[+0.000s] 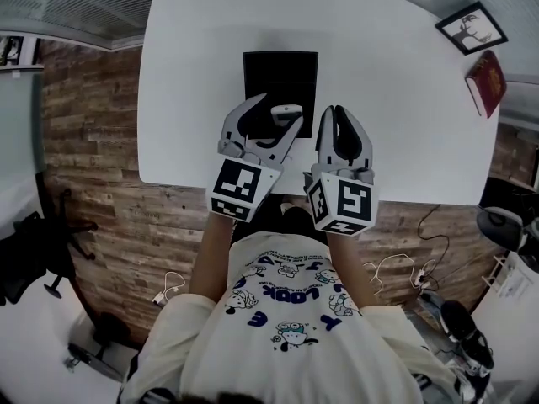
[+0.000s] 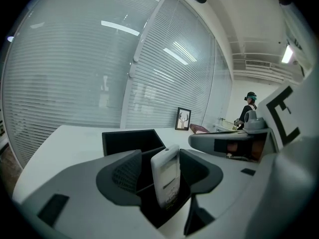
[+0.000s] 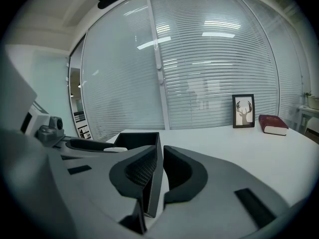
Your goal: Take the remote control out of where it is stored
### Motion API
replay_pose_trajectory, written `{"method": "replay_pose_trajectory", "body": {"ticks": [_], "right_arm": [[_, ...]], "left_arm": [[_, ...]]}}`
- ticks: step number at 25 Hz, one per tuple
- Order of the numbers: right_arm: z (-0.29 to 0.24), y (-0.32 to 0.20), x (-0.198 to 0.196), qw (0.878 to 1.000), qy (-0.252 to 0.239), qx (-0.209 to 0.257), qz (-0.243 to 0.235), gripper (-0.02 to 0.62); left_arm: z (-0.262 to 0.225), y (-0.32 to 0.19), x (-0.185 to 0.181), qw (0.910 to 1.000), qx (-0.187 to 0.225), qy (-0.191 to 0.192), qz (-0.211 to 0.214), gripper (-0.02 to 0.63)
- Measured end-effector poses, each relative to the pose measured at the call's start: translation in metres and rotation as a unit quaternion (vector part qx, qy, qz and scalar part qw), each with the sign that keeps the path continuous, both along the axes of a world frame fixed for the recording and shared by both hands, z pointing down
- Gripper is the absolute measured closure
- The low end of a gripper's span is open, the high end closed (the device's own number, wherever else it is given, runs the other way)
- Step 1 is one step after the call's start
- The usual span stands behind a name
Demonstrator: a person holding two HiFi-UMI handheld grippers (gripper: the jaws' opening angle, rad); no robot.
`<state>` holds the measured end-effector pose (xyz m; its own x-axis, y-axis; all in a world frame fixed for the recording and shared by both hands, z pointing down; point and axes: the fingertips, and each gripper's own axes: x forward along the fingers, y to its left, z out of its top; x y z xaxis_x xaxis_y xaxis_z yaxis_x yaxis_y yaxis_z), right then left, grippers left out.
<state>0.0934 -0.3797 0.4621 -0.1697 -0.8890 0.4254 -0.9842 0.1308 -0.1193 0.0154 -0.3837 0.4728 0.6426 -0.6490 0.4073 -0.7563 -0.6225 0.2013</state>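
A black open-topped box (image 1: 280,55) stands mid-table on the white table (image 1: 404,124). A white remote control (image 1: 286,110) stands upright in it, its top above the rim. In the left gripper view the remote (image 2: 166,178) sits between the jaws of my left gripper (image 2: 162,171), which is open, with a gap at each pad. My left gripper (image 1: 271,114) reaches in over the box's near edge. My right gripper (image 1: 335,112) is shut on the near right wall of the box (image 3: 134,139); that wall shows pinched between its jaws (image 3: 160,171).
A framed deer picture (image 1: 472,28) and a red book (image 1: 487,82) lie at the table's far right. The deer picture (image 3: 243,111) and book (image 3: 273,124) stand before window blinds. A person (image 2: 249,106) stands far off. A black chair (image 1: 34,251) sits at the left.
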Motion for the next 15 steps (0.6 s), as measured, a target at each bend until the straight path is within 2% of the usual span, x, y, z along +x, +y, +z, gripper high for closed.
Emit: {"method": "replay_pose_trajectory", "body": {"ticks": [9,15], "right_arm": [[0.002,0.000,0.000,1.000,0.001,-0.003,0.000,0.538],[0.004,0.003,-0.001,1.000,0.000,-0.007,0.001,0.538]], "left_arm": [[0.010,0.005,0.008,0.9988,-0.015,-0.009,0.045,0.368],[0.008,0.011,0.013,0.9963,-0.007,0.004,0.085,0.462]]}}
